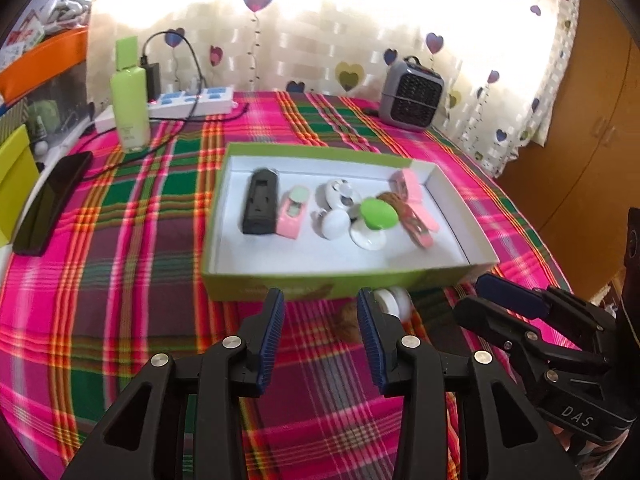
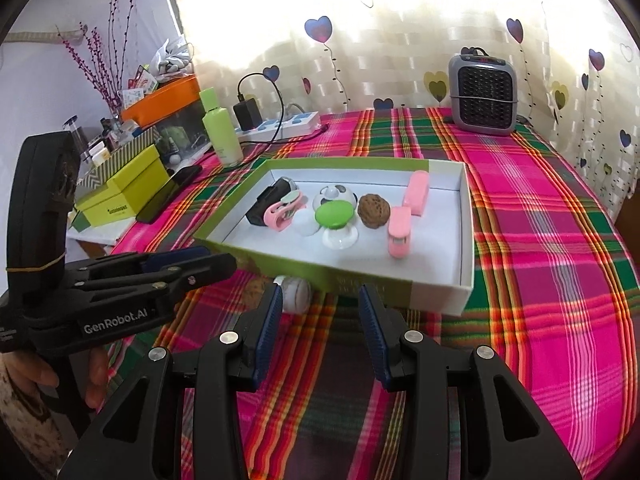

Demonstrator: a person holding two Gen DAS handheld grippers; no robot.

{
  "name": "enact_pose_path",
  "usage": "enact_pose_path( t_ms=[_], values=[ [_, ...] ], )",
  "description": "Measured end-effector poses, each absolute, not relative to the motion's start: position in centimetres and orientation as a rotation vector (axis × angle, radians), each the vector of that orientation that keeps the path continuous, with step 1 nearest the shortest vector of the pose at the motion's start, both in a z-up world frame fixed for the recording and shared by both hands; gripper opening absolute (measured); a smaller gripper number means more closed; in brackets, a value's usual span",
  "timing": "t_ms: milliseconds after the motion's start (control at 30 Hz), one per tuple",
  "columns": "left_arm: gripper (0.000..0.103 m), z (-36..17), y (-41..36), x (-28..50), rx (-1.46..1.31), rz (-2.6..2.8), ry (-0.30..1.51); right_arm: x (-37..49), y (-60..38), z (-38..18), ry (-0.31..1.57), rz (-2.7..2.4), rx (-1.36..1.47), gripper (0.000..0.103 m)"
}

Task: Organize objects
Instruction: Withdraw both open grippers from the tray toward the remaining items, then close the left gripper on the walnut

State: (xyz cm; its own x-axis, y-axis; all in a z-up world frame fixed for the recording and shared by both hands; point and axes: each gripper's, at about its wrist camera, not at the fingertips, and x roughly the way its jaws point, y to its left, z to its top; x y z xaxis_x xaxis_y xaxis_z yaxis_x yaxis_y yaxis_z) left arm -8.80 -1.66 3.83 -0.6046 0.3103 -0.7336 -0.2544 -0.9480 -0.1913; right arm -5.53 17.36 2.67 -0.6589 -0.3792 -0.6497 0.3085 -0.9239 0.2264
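Observation:
A green-sided box with a white inside [image 1: 224,200] [image 2: 464,280] lies on the plaid cloth. In it are a black case [image 1: 260,208] [image 2: 264,208], pink clips [image 1: 294,216] [image 2: 400,232], white round pieces [image 1: 340,194] [image 2: 334,196], a green-topped knob [image 1: 378,212] [image 2: 334,214] and a walnut [image 2: 373,208]. Outside, by the box's near wall, lie a white spool [image 1: 396,300] [image 2: 296,294] and a walnut [image 1: 350,320] [image 2: 252,290]. My left gripper [image 1: 320,316] [image 2: 208,262] is open and empty just before them. My right gripper [image 2: 318,312] [image 1: 476,292] is open and empty.
A green bottle [image 1: 130,108] [image 2: 222,132], a power strip with a charger [image 1: 192,102] [image 2: 280,126], a black phone [image 1: 52,204] [image 2: 168,194] and lime boxes [image 2: 120,196] stand at the left. A grey heater [image 1: 410,94] [image 2: 482,96] stands at the back by the curtain.

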Motion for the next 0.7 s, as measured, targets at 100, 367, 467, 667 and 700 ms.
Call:
enact_pose_path(
  t_ms=[100, 367, 467, 667, 700],
  values=[
    [0.04, 3.3, -1.1, -8.8, -1.201, 2.533, -0.092, -5.2, 17.7, 2.5, -0.146, -2.554, 1.039, 0.041],
    [0.041, 1.9, 0.0, -8.9, -1.23, 2.503, -0.072, -4.5, 18.2, 2.1, -0.157, -2.548, 1.054, 0.041],
    [0.041, 1.8, 0.2, -9.1, -1.234, 2.506, -0.07, -4.4, 18.3, 2.1, -0.163, -2.548, 1.053, 0.041],
    [0.041, 1.4, 0.4, -9.6, -1.242, 2.486, -0.066, -4.4, 18.4, 2.0, -0.168, -2.544, 1.063, 0.041],
    [0.041, 1.3, 0.5, -9.7, -1.246, 2.481, -0.069, -4.4, 18.4, 2.0, -0.17, -2.543, 1.064, 0.041]
  ],
)
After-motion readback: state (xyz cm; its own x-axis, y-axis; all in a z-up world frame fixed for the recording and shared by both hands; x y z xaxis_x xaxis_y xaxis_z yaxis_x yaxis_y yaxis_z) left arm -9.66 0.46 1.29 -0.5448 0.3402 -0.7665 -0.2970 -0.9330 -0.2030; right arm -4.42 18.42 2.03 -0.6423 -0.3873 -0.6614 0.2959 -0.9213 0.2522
